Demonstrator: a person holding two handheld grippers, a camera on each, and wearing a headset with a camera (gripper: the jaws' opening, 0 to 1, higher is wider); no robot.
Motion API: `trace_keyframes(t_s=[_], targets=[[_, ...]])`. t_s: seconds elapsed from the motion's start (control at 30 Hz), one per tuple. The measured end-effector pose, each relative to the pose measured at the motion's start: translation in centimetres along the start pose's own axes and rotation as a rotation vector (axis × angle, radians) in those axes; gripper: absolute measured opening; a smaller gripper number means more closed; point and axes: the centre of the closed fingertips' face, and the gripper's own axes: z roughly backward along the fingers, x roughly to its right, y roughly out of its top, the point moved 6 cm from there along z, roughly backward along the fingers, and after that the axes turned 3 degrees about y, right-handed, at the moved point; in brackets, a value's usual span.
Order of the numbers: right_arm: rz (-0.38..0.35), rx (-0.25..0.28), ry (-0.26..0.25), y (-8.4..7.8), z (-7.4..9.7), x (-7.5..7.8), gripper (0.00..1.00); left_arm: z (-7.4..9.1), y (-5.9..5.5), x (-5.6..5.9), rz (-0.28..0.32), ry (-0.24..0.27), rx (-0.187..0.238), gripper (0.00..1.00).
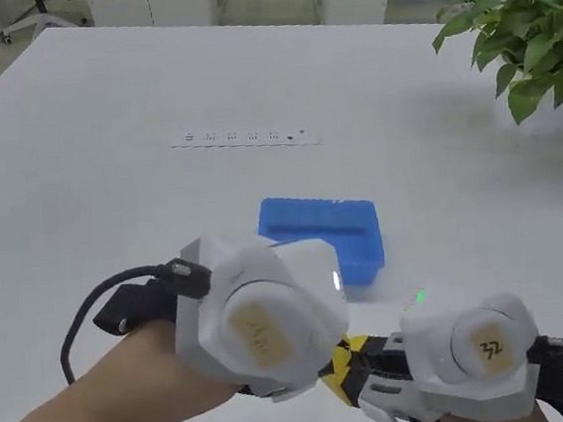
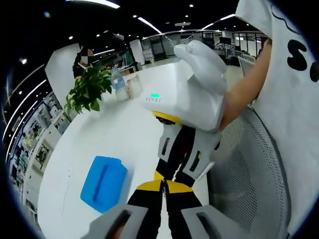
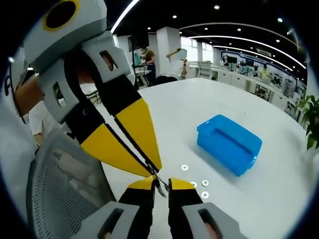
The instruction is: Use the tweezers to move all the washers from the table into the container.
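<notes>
My two grippers meet tip to tip low over the table's near edge. The left gripper comes in from the upper left with its yellow jaws shut on thin dark tweezers. The tweezers' end lies between the jaws of my right gripper, which are closed on it. Several small washers lie on the white table just past the tips, one pair further right. The blue container stands beyond them, also seen as the container ahead of both grippers.
A white power strip lies on the table past the container. A potted plant stands at the far right. A grey mesh chair back and the person's white shirt are close behind the grippers.
</notes>
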Motion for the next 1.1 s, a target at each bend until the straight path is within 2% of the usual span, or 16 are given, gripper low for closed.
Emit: trace_keyframes(t_s=[0.03,0.07,0.1,0.13,0.2,0.23,0.3,0.4,0.5,0.57,0.6,0.7,0.83,1.0,1.1], targets=[[-0.002,0.0,-0.004,-0.1,0.1,0.0,0.06,-0.2,0.0,-0.2,0.008,0.037,0.018,0.0],[-0.007,0.001,-0.009,-0.3,0.2,0.1,0.06,-0.3,-0.1,-0.2,0.012,0.054,0.018,0.0],[-0.014,0.005,-0.012,-0.4,0.3,0.2,0.05,-0.3,-0.1,-0.3,0.05,0.081,0.028,0.0],[-0.022,0.006,-0.016,-0.5,0.5,0.3,0.06,-0.4,-0.1,-0.2,0.071,0.075,0.038,0.0],[-0.035,0.007,-0.029,-0.8,0.9,0.5,0.05,-0.2,-0.6,-0.2,0.148,0.098,0.043,0.01],[-0.051,0.008,-0.048,-1.2,1.2,0.9,0.05,-0.1,-1.0,0.0,0.194,0.107,0.039,0.04],[-0.093,0.014,-0.063,-1.7,1.6,1.4,0.05,0.0,-1.6,0.2,0.245,0.129,0.045,0.11],[-0.148,0.032,-0.091,-2.3,2.3,2.5,0.05,0.7,-3.4,0.9,0.308,0.179,0.009,0.18],[-0.17,0.029,-0.127,-2.9,2.9,3.7,0.05,1.4,-4.7,1.6,0.361,0.227,-0.002,0.21],[-0.19,0.03,-0.146,-3.3,3.2,4.4,0.05,2.1,-5.8,2.0,0.398,0.273,-0.017,0.21],[-0.203,0.032,-0.156,-3.5,3.3,4.9,0.05,2.5,-6.4,2.2,0.416,0.311,-0.021,0.21],[-0.23,0.041,-0.176,-3.8,3.6,5.7,0.04,3.2,-7.6,2.7,0.468,0.341,-0.036,0.21],[-0.253,0.04,-0.195,-4.3,3.5,6.4,0.04,3.6,-8.6,2.8,0.474,0.411,-0.064,0.21],[-0.277,0.043,-0.197,-4.5,2.8,6.7,0.05,3.4,-9.3,2.8,0.499,0.438,-0.06,0.19],[-0.28,0.047,-0.198,-4.5,2.6,6.8,0.05,3.1,-9.9,3.0,0.5,0.47,-0.06,0.18]])
